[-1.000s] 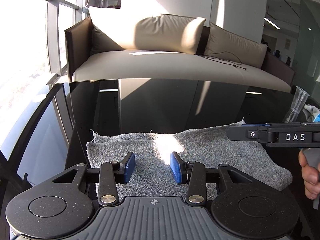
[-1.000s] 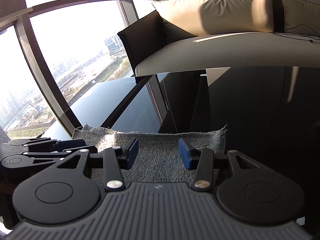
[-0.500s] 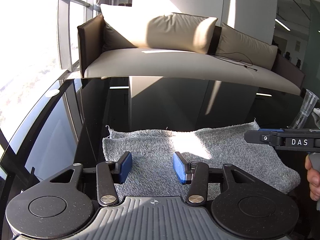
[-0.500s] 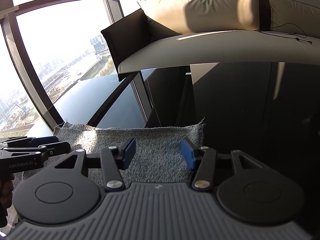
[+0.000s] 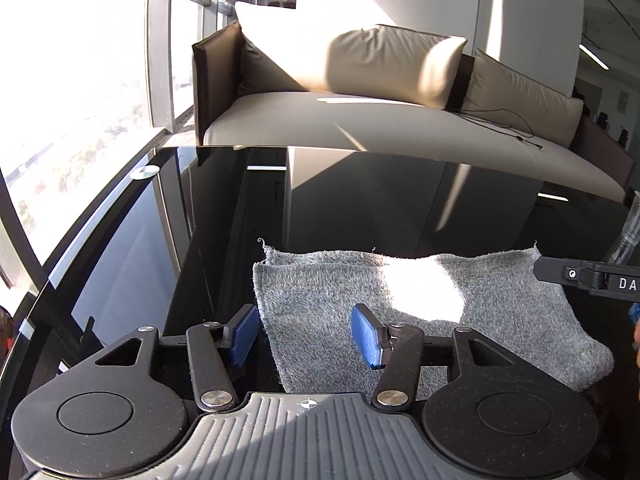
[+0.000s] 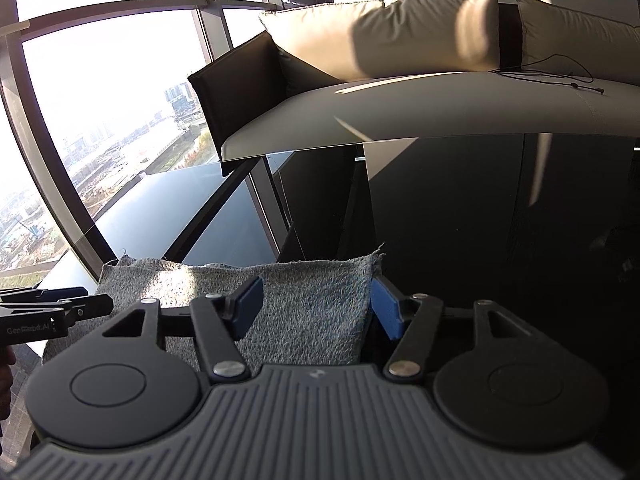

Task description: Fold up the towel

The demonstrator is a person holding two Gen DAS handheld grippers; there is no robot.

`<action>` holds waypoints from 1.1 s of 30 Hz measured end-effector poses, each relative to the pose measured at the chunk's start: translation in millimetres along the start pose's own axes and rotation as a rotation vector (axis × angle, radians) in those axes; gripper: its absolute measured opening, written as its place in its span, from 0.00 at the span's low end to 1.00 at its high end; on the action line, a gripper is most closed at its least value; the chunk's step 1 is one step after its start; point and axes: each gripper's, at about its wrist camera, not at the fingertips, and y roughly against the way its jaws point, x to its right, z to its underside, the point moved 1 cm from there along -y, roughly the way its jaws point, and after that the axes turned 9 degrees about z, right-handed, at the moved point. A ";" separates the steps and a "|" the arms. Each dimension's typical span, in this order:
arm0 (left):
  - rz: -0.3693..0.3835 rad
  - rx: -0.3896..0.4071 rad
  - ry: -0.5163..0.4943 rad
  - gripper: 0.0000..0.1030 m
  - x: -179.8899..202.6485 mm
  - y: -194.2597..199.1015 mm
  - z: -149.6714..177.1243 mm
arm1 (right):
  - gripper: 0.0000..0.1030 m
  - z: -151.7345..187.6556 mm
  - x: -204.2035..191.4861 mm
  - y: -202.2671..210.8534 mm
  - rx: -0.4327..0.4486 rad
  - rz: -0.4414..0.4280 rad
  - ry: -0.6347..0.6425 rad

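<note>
A beige sofa [image 5: 400,136] with large cushions stands beyond the far edge of the bench [image 5: 360,208], a glossy black surface that mirrors the room. Tall windows [image 6: 100,120] run along the bench's left side, with a city view behind them.

On the bench, near its front edge, lies the grey towel [image 5: 400,304], flat and apparently already doubled over, with a patch of sun on its middle. Its frayed corners point toward the sofa.

The left gripper [image 5: 306,336] hovers over the towel's left edge, jaws wide apart and holding nothing; one blue pad sits over bare bench just left of the towel, the other over the cloth. The right gripper [image 6: 318,306] hovers over the towel's right edge, jaws likewise wide and empty, its right pad just past the towel's right border. Each gripper shows at the side of the other's view, level with the towel's far part.

A clear plastic item [image 5: 628,232] stands right of the towel, at the frame's edge.
</note>
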 end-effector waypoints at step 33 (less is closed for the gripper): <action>-0.029 -0.001 -0.039 0.99 5.7 33.0 20.8 | 0.89 26.3 -9.5 20.9 -0.005 0.067 0.040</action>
